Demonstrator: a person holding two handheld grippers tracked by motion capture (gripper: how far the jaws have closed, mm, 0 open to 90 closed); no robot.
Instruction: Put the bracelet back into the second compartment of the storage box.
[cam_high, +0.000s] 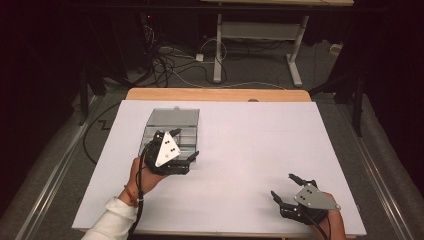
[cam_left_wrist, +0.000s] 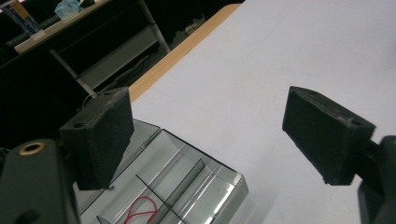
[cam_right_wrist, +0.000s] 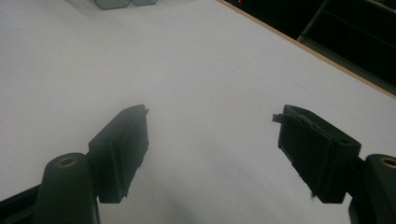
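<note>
Jaws of the left gripper stand wide apart with nothing between them, hanging over the near right corner of a clear plastic organiser box; one pad is above the box's inner wall and the other is out over the bare white table. Inside the box, thin dividers split it into compartments, and a loop of red wire or band lies in one of them near the bottom edge of the left gripper view. From the high view the left gripper sits over the front of the box, whose lid is swung back flat behind it, and the person's left hand holds it from below with a white sleeve at the wrist. The right gripper also has its jaws spread open and empty, pointing across bare tabletop. In the high view it rests low at the near right part of the table, well apart from the box, with the right hand behind it.
</note>
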